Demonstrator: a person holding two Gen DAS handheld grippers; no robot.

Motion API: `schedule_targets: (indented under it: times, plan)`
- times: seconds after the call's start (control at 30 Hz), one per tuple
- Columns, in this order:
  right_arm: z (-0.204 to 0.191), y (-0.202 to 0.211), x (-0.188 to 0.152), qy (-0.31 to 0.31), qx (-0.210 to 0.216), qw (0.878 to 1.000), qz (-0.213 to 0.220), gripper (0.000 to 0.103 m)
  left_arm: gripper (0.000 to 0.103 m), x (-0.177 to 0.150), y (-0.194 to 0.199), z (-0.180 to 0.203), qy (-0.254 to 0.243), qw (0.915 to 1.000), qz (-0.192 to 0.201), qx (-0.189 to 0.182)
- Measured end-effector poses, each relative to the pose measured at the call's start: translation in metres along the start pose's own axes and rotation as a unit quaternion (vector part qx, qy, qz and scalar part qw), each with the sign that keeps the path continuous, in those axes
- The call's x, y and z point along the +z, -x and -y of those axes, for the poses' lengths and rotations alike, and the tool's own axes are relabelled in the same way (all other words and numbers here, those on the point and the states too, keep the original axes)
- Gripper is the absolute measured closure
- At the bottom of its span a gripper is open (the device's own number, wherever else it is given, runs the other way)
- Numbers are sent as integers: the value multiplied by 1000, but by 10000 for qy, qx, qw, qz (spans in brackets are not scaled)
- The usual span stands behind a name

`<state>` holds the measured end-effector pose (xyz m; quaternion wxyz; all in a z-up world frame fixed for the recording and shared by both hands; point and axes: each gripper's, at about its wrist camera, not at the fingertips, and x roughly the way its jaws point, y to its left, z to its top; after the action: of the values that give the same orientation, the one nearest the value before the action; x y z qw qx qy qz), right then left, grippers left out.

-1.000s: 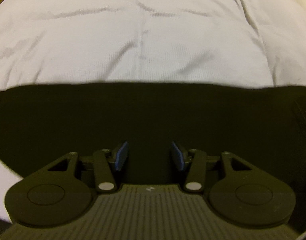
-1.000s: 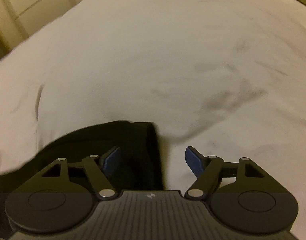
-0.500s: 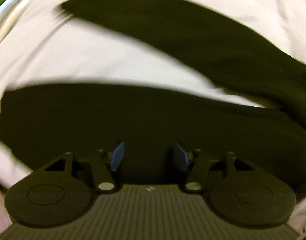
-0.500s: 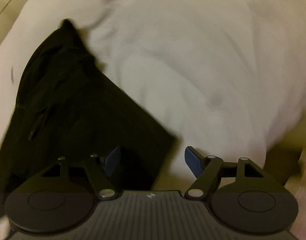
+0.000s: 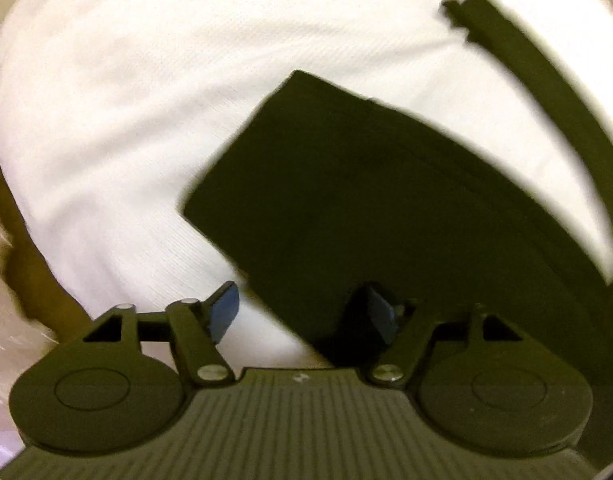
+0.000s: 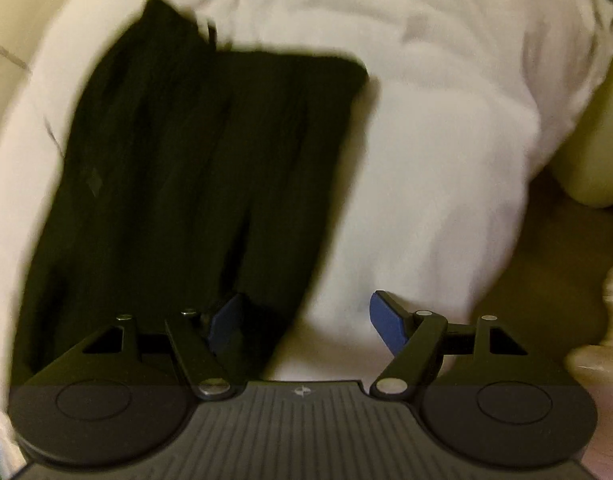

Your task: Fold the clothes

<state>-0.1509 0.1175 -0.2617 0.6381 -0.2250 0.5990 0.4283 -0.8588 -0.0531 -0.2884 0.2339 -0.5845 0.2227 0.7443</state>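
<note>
A dark garment (image 5: pixel 366 200) lies on the white bedding (image 5: pixel 146 100), its squared folded end pointing up-left; a second narrow dark strip (image 5: pixel 538 92) curves along the right. My left gripper (image 5: pixel 302 314) points down over the garment's lower edge and its jaws are opening. Its right pad is over the cloth, its left pad over the bedding, and nothing is pinched. In the right wrist view the same black garment (image 6: pixel 186 180) lies in long folds on the left. My right gripper (image 6: pixel 306 320) hangs open above the garment's right edge, gripping nothing.
White bedding (image 6: pixel 446 140) runs out to a rounded edge on the right, with brown floor (image 6: pixel 566 260) and a cream block (image 6: pixel 594 160) beyond. Pale crinkled material (image 5: pixel 2 340) and floor lie past the bedding's left edge.
Both views have swept and rolled across the bed. The left jaws have widened. The garment's squared end now shows in the left view and more of its folds in the right.
</note>
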Motion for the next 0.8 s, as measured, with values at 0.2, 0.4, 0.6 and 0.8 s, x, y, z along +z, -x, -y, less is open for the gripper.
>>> schedule_targets:
  times: [0.2,0.4,0.6,0.8]
  plan:
    - [-38,51,-17,780,-441,9954,334,29,41,6,56,12,-429,9987,199,180]
    - [-88,104,-25,1767,223,9831,429,16,37,-33,128,74,-1206,9906,136,-632]
    - [-113,131,-38,2433,718,9673,45,14,34,-86,175,134,-1887,9779,247,-867]
    - [-101,157,-46,3345,775,9392,-80,14,32,-155,223,173,-2258,9682,517,-946]
